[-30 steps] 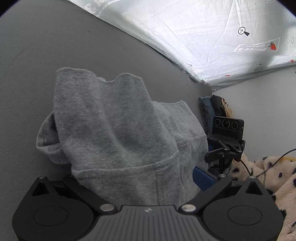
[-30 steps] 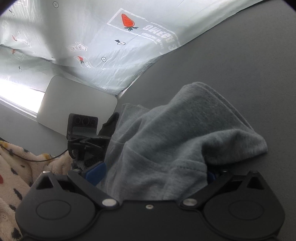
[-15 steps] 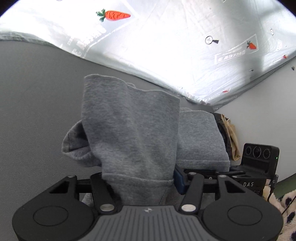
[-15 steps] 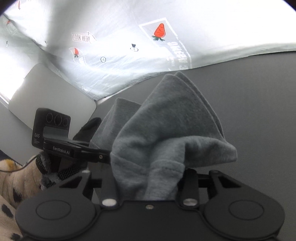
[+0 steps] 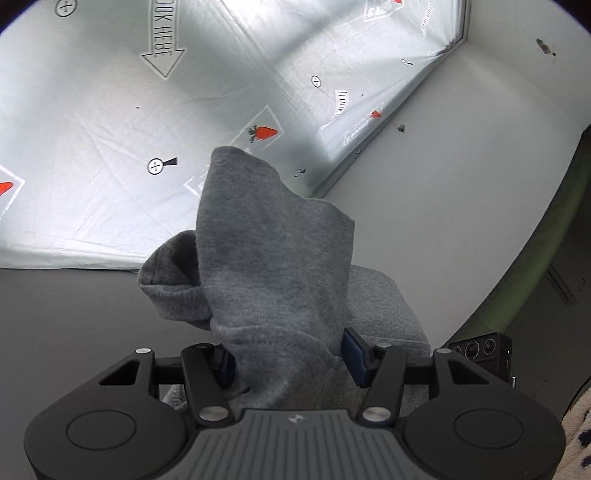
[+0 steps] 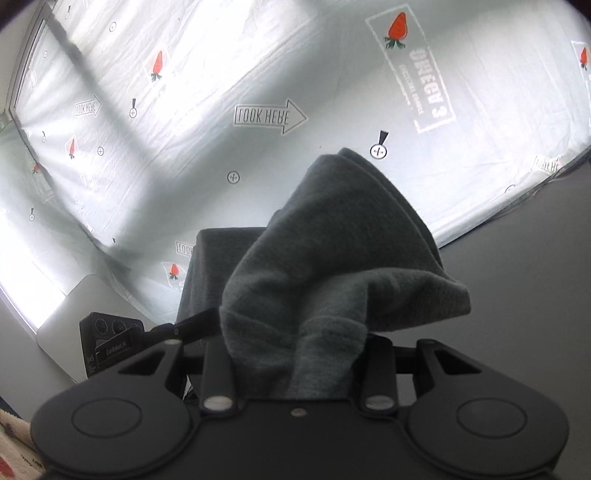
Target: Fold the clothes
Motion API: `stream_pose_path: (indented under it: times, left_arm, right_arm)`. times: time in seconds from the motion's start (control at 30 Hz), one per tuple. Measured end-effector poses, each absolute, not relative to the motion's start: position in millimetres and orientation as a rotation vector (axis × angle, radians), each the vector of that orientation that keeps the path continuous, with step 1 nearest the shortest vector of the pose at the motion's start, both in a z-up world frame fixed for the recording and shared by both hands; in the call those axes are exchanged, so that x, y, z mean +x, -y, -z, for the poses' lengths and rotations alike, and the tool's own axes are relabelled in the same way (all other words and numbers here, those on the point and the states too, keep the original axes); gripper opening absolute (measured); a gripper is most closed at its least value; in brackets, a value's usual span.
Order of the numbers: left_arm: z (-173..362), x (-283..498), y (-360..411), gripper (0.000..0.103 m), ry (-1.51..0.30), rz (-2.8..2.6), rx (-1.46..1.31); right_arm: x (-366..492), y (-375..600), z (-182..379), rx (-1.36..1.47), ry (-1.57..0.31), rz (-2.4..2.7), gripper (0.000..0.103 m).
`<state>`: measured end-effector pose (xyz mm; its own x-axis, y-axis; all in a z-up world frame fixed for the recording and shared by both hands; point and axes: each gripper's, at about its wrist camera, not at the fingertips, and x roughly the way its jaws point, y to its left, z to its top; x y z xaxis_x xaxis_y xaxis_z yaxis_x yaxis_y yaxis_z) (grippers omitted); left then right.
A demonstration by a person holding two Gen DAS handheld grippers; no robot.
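Close wrist views, shared printed sheet

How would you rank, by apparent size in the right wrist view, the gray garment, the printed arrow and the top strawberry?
1. Gray garment, though it is nearest the camera, so enlarged.
2. Printed arrow.
3. Top strawberry.
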<state>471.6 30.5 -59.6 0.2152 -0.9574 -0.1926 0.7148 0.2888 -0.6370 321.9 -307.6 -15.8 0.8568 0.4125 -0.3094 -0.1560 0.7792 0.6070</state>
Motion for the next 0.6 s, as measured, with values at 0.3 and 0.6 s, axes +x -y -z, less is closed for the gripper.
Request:
stream_pose_path:
  times: [0.3,0.6]
  left_arm:
    - [35.3,421.6,155.7,0.056,-0.553,1.246,-0.418]
    - [44.6,377.8,348.9,0.056,-0.546,1.113,-0.476]
  right_arm:
    - [260.9,469.0,-6.1,0.542,-0.312,-0.282,0.037]
    - [278.9,683.4,-20.9,0.407,-0.396,-0.425,0.037]
